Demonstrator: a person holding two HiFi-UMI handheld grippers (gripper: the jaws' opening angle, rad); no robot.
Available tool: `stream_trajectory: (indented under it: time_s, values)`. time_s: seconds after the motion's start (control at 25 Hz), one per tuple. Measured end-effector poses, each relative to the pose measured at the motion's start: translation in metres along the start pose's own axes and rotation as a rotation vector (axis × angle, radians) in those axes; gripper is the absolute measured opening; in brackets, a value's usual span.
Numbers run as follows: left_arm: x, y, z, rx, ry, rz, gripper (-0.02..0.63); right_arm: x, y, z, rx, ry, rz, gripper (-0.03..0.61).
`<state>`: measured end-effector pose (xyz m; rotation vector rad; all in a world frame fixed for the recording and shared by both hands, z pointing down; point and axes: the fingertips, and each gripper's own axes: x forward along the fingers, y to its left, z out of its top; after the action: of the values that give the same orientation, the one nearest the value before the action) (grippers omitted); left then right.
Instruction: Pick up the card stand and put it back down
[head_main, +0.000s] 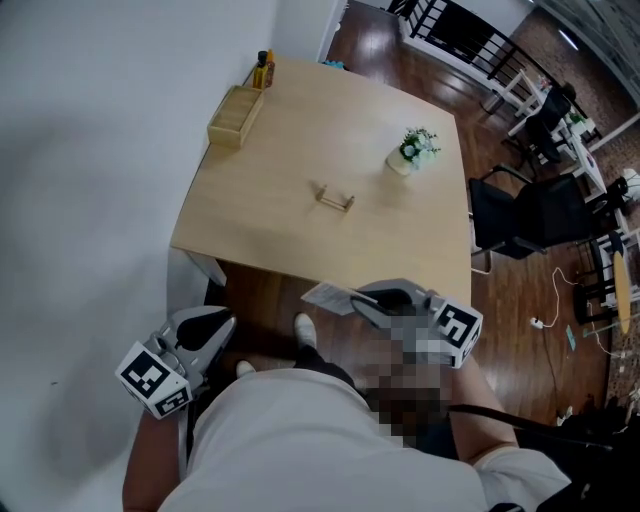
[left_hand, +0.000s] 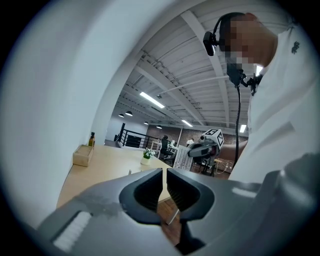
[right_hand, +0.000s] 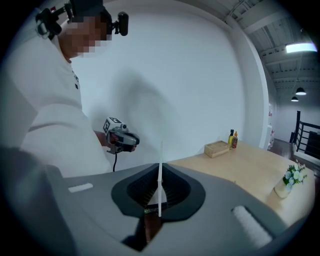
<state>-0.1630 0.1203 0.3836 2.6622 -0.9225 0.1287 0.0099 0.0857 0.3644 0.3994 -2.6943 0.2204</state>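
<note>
The small wooden card stand (head_main: 335, 199) sits near the middle of the light wooden table (head_main: 260, 235), with nothing in it. Both grippers are held off the table's near edge, well short of the stand. My right gripper (head_main: 362, 298) is shut on a thin white card (head_main: 328, 296), which shows edge-on and upright between the jaws (right_hand: 160, 170). My left gripper (head_main: 222, 325) hangs lower left by the wall, jaws together with nothing between them (left_hand: 164, 172).
A wooden box (head_main: 236, 115) and small bottles (head_main: 263, 70) stand at the table's far left by the white wall. A potted plant (head_main: 414, 150) sits at the far right. A black chair (head_main: 530, 215) stands to the right of the table.
</note>
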Motion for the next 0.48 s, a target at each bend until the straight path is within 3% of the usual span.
stream_trajectory:
  time_s: [0.28, 0.48]
  values:
    - [-0.007, -0.013, -0.006, 0.022, 0.018, -0.001, 0.012, -0.01, 0.021, -0.003, 0.01, -0.019, -0.011, 0.02]
    - [-0.001, -0.011, -0.007, 0.023, 0.021, -0.01, 0.003, -0.009, 0.014, -0.004, 0.007, -0.031, -0.014, 0.02]
